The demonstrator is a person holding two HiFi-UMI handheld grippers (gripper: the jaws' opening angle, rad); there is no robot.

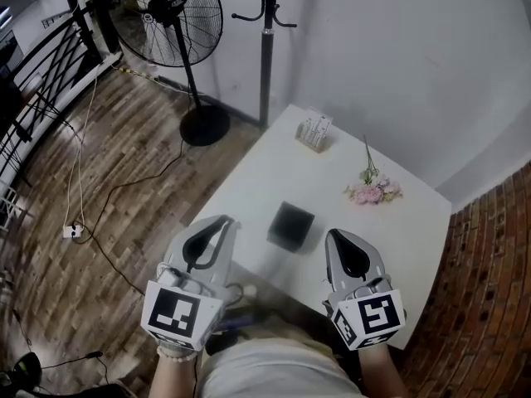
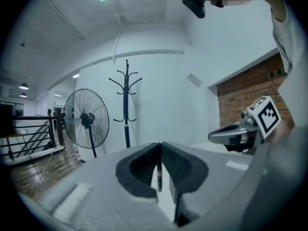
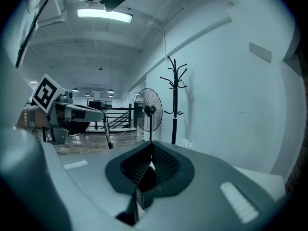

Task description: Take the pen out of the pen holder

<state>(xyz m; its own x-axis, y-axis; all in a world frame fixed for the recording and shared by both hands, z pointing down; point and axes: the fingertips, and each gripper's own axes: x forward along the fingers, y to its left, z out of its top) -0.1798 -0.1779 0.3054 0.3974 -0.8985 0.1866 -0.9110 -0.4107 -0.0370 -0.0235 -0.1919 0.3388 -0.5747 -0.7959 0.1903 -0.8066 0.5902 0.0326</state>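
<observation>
My left gripper is shut on a thin dark pen, which hangs down from between its pads. From the right gripper view the same pen dangles below the left gripper. The black square pen holder stands on the white table, between the left gripper and my right gripper. The right gripper has its tips together with nothing held. Through its jaw opening I see the pen holder just below. The pen itself does not show in the head view.
A pink flower sprig and a small white box lie at the far side of the table. Beyond the table stand a floor fan and a coat rack. A brick wall is at the right.
</observation>
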